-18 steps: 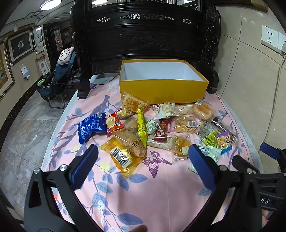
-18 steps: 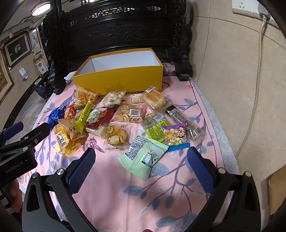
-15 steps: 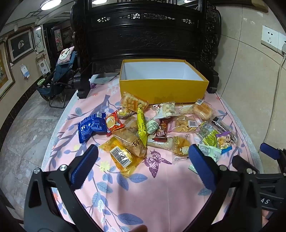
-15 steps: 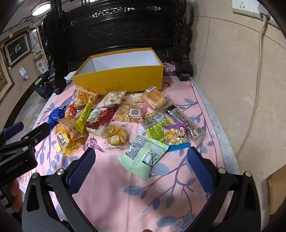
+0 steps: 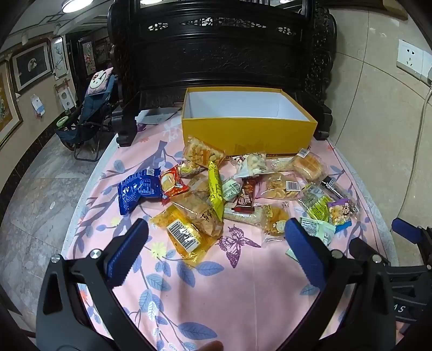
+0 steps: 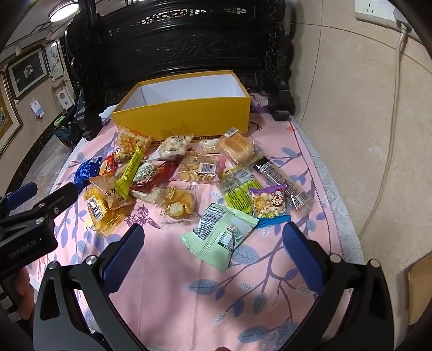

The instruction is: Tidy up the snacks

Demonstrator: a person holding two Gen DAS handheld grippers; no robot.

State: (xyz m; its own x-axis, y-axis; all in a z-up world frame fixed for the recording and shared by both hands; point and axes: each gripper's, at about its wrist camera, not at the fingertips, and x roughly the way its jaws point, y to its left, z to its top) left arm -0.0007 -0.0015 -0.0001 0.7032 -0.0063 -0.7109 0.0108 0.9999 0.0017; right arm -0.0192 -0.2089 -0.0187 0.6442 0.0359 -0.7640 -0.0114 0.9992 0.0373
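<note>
Several wrapped snacks lie scattered on a pink floral tablecloth (image 5: 243,291), in front of an empty yellow box (image 5: 248,135) with a white inside. Nearest my left gripper (image 5: 216,243) is a yellow packet with a barcode (image 5: 183,235); a blue packet (image 5: 137,189) lies further left. My left gripper hangs open above the cloth, nothing between its blue pads. In the right wrist view a pale green packet (image 6: 218,237) lies just ahead of my right gripper (image 6: 213,243), which is open and empty too. The yellow box (image 6: 189,118) stands behind the pile.
A dark carved wooden cabinet (image 5: 221,54) rises right behind the box. A tiled wall with a socket (image 6: 372,10) and a hanging cable (image 6: 388,135) runs along the right table edge. A folding chair (image 5: 89,116) stands on the floor at the left. The other gripper (image 6: 32,221) shows at the left edge.
</note>
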